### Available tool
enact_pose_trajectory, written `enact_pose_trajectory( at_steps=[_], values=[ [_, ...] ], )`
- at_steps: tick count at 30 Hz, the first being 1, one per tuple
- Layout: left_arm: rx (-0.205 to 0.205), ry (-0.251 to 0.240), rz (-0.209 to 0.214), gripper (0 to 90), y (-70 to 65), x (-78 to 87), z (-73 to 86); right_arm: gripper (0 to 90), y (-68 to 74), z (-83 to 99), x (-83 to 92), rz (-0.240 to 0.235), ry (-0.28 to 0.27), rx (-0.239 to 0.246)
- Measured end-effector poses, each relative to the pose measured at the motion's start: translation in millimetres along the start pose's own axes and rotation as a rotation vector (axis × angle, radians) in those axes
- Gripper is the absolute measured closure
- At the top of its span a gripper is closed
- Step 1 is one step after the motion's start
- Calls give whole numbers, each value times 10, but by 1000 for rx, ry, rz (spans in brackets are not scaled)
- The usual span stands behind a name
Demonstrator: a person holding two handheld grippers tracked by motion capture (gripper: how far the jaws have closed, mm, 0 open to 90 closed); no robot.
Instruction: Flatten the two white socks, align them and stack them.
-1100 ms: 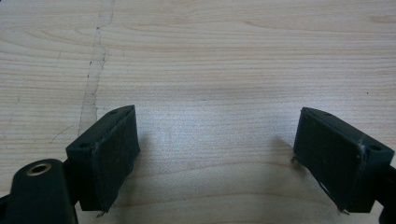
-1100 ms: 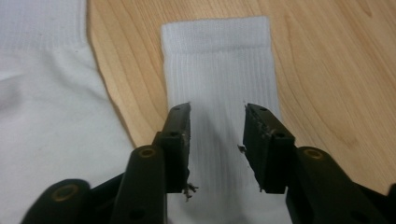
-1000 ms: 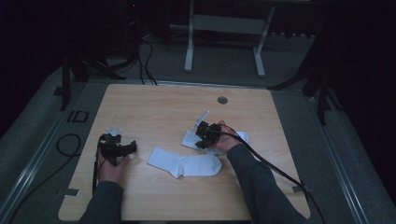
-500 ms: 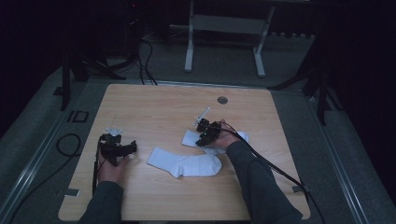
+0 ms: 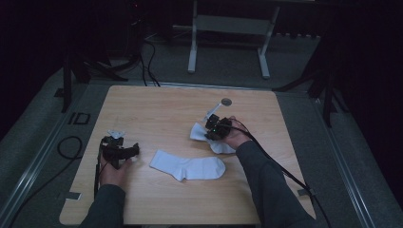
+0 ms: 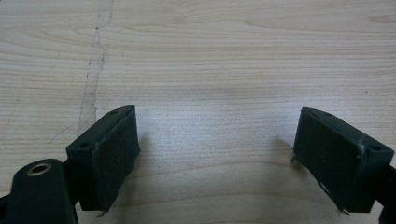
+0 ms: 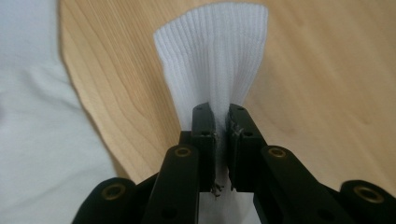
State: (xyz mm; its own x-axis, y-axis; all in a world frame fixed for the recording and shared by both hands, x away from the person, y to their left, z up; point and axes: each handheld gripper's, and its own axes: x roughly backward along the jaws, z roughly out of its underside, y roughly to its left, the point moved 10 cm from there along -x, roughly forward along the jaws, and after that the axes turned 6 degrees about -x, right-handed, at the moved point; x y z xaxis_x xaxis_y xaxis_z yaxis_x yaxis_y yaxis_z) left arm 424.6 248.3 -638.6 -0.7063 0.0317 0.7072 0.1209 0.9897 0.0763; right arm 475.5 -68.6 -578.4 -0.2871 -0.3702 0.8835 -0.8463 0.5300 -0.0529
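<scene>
Two white socks are on the wooden table [image 5: 157,109]. One sock [image 5: 190,167] lies flat near the middle front. My right gripper [image 5: 216,128] holds the other sock [image 5: 223,146], which is bunched under it at centre right. In the right gripper view its jaws [image 7: 222,121] have just been closing and now pinch the ribbed cuff [image 7: 219,56], which fans out above them. More white fabric [image 7: 32,116] lies at the left of that view. My left gripper [image 5: 119,151] rests at the table's left, open, its pads [image 6: 112,154] wide apart over bare wood.
A small round metal disc [image 5: 226,101] is set in the table beyond the right gripper. The right gripper's cable [image 5: 285,171] trails along the forearm to the front right edge. A metal stand [image 5: 228,23] and floor cables [image 5: 66,147] lie off the table.
The right gripper has shut on the sock's cuff and lifted slightly away from the person, pulling the cuff up. The left gripper and the flat sock have not moved.
</scene>
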Motion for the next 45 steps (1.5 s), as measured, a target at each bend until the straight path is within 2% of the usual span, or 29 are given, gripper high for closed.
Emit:
enact_pose_trajectory(
  at_steps=[1,2,4,5,6,9,11,17,21,22,30,33,36,45],
  values=[
    [0,0,0,142,0,0,0,823,0,0,0,0,0,0],
    [0,0,0,142,0,0,0,823,-23,-29,141,1,-26,-5],
    [0,0,0,142,0,0,0,823,-47,-44,247,1,-46,-11],
    [0,0,0,142,0,0,0,823,-47,-44,247,1,-46,-11],
    [3,-2,0,142,-1,-2,-2,823,-75,-60,375,3,-69,-20],
    [3,-3,0,142,-2,-2,-3,823,-90,-70,507,3,-87,-25],
    [3,-2,-1,142,-1,-1,-2,822,-87,-81,593,19,-95,-17],
    [2,-1,0,142,0,-1,-2,821,-12,-151,858,27,-136,15],
    [1,0,0,142,-1,0,-1,821,3,-172,965,36,-143,28],
    [1,0,0,142,-1,0,-2,821,23,-190,1042,39,-151,36],
    [1,0,0,142,0,0,-1,821,118,-306,1291,33,-205,57],
    [1,0,0,142,-1,0,-1,820,195,-361,1372,9,-231,61],
    [1,0,0,142,0,0,-1,819,300,-379,1396,-15,-232,76],
    [1,0,0,142,0,1,-1,818,521,-401,1503,-44,-254,121]
  ],
)
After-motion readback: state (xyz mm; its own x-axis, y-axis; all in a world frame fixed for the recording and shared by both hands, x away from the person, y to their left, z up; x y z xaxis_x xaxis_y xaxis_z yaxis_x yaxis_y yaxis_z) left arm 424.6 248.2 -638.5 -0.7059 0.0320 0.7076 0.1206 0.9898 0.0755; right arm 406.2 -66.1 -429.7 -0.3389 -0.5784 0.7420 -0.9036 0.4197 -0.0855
